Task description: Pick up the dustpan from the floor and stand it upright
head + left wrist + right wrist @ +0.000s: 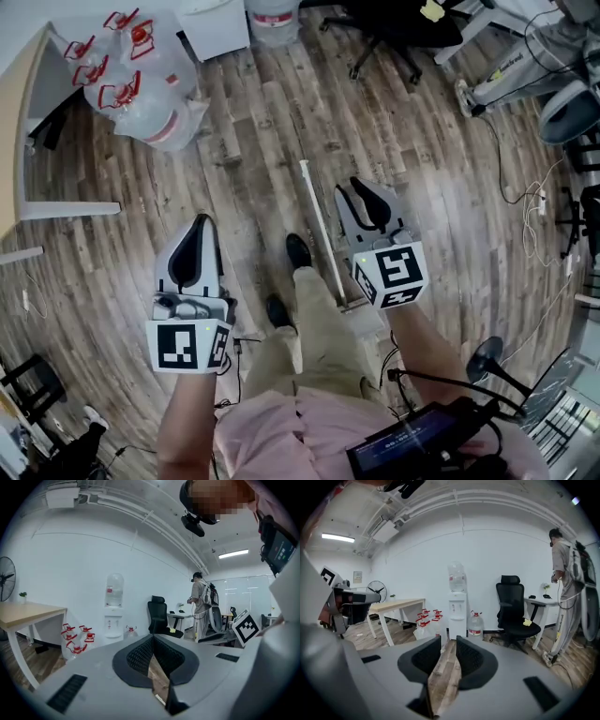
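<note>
The dustpan lies flat on the wooden floor. Its long white handle (322,234) runs from the middle of the head view down toward my feet, and its grey pan end (354,303) is partly hidden under my right gripper. That right gripper (362,187) hangs just right of the handle, well above the floor, with its jaws apart and only floor showing between them (447,641). At the left my left gripper (200,221) is also held in the air, away from the dustpan. Its jaws meet at the tips (152,638) with nothing between them. Neither gripper view shows the dustpan.
Several red-capped water bottles (131,80) lie by a wooden table (19,131) at the upper left. A water dispenser (457,599) and a black office chair (389,28) stand ahead. Cables (530,202) trail at the right. Another person (565,585) stands by a desk.
</note>
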A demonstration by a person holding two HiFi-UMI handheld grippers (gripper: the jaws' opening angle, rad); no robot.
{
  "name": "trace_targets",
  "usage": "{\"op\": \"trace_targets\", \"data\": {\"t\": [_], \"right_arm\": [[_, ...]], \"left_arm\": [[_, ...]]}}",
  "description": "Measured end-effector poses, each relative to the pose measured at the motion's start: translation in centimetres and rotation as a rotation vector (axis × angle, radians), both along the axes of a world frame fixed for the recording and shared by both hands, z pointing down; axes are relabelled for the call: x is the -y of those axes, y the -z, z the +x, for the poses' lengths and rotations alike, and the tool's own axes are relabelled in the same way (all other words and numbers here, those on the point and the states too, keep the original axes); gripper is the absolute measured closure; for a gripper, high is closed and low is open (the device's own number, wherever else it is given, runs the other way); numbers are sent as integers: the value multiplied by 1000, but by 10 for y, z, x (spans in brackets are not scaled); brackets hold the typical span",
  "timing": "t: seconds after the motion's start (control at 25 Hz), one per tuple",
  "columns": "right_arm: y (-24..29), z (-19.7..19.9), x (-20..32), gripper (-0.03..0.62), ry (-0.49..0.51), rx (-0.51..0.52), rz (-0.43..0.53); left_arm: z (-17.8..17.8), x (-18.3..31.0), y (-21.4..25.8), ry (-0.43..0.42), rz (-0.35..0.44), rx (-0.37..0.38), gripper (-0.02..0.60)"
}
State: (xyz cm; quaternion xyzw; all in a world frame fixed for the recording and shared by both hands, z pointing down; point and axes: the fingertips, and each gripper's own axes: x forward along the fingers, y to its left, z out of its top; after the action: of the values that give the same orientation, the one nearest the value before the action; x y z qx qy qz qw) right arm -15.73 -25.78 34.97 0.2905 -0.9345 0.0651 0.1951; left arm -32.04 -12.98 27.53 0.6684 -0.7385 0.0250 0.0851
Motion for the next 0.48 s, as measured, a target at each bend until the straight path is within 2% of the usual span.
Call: {"op": "trace_targets", "data": {"t": [0.24,0.48], "right_arm": [[-91,-7,44,487,34,-71,-94],[-174,-20,71,446,62,-105,-164]], "left_arm": [[2,60,-75,-22,-94,-29,569],[-4,106,-136,-39,-137,-66,569]]}}
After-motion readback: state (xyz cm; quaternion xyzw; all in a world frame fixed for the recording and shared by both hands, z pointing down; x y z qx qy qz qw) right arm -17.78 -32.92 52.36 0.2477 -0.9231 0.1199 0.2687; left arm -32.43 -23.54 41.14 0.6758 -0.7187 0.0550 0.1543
